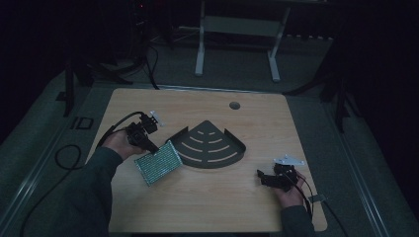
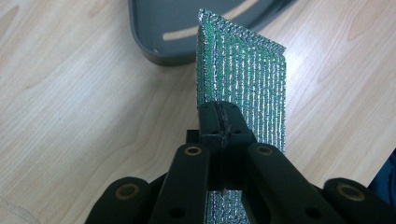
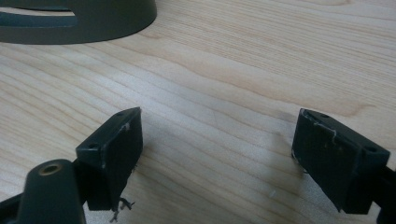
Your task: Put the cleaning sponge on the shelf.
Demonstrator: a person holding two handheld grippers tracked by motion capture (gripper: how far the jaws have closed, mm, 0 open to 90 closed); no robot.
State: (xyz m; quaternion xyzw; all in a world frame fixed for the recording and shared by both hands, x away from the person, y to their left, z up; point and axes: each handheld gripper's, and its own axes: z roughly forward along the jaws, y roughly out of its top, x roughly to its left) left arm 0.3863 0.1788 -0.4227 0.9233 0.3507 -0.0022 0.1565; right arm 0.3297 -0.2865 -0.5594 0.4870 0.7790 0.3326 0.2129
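A flat green and silver glittery scouring pad (image 1: pixel 159 162) hangs tilted just left of a dark grey quarter-round slotted shelf tray (image 1: pixel 211 144). My left gripper (image 1: pixel 154 148) is shut on the pad's upper edge and holds it off the wood. In the left gripper view the pad (image 2: pixel 243 74) stands on edge between the closed jaws, my left gripper (image 2: pixel 219 119) pinching it, with the tray's rim (image 2: pixel 154 51) behind. My right gripper (image 1: pixel 263 177) rests low at the table's right front, open, nothing between its fingers (image 3: pixel 217 140). The tray's curved wall (image 3: pixel 93 23) shows at that view's top left.
The wooden table (image 1: pixel 207 207) has a round cable hole (image 1: pixel 234 105) near its far edge. A white desk frame (image 1: pixel 237 29) stands on the floor behind. Cables trail from both grippers, the left one looping off the table's left side.
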